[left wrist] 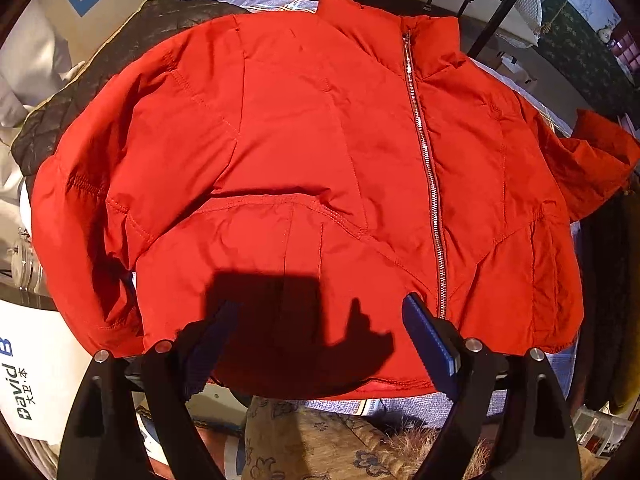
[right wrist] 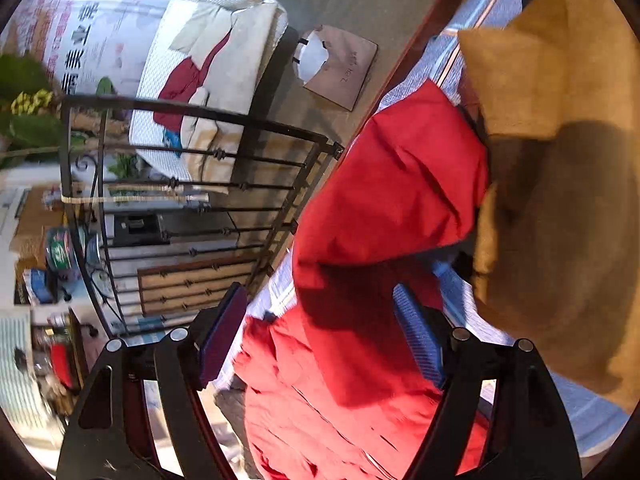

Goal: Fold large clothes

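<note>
Lying zipped and spread flat on the bed [left wrist: 400,404], the red jacket [left wrist: 304,160] sits beneath the left hand-held gripper [left wrist: 320,336], jaws wide, empty; the right hand-held gripper [right wrist: 320,332] gapes over its sleeve [right wrist: 396,184].

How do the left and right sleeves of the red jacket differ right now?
On the red jacket, the left sleeve lies folded in against the body; the right sleeve sticks out past the edge, crumpled. Only the right sleeve has a gripper on it: the open right gripper straddles it. Both are the same red fabric.
</note>
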Demonstrator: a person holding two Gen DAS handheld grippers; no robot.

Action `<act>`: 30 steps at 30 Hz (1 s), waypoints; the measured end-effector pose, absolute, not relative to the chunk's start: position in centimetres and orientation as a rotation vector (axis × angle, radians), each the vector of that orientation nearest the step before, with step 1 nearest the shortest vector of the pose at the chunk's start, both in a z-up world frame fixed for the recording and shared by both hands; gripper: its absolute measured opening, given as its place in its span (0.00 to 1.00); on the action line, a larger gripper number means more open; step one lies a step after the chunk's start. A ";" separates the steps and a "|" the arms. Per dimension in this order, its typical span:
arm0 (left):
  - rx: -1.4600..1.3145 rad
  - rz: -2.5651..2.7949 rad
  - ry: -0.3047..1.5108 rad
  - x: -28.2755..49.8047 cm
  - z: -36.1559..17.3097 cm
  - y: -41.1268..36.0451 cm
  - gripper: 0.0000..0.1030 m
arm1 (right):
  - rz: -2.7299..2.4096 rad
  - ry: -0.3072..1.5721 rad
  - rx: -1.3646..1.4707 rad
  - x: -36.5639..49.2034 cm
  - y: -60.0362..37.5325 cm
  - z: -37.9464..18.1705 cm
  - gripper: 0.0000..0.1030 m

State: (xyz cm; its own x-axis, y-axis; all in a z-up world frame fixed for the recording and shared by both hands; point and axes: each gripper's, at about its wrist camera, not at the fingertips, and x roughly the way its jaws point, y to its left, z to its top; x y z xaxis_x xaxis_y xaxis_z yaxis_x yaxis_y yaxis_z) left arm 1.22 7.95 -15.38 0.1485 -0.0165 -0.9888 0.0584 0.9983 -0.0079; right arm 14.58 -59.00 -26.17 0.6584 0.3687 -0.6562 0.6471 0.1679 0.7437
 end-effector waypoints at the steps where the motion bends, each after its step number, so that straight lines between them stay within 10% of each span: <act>1: 0.032 -0.045 1.422 1.1 -15.4 8.1 0.83 | -0.269 0.905 1.474 14.5 -59.2 -26.8 0.73; 6: 0.054 -0.017 1.410 0.7 -15.0 8.3 0.83 | -0.328 0.942 1.505 16.7 -58.9 -28.3 0.72; 8: 0.078 -0.016 1.391 0.6 -14.6 8.0 0.83 | -0.326 0.937 1.408 17.0 -58.8 -27.5 0.25; 10: 0.100 -0.020 1.376 0.5 -14.3 7.6 0.83 | -0.347 0.915 1.246 17.0 -58.5 -25.7 0.15; 22: 0.090 -0.072 1.388 0.8 -14.9 7.5 0.83 | -0.457 0.839 0.983 12.3 -56.8 -22.8 0.09; 30: 0.081 -0.078 1.393 1.0 -15.2 8.2 0.83 | -0.189 0.781 0.332 15.6 -41.9 -14.3 0.08</act>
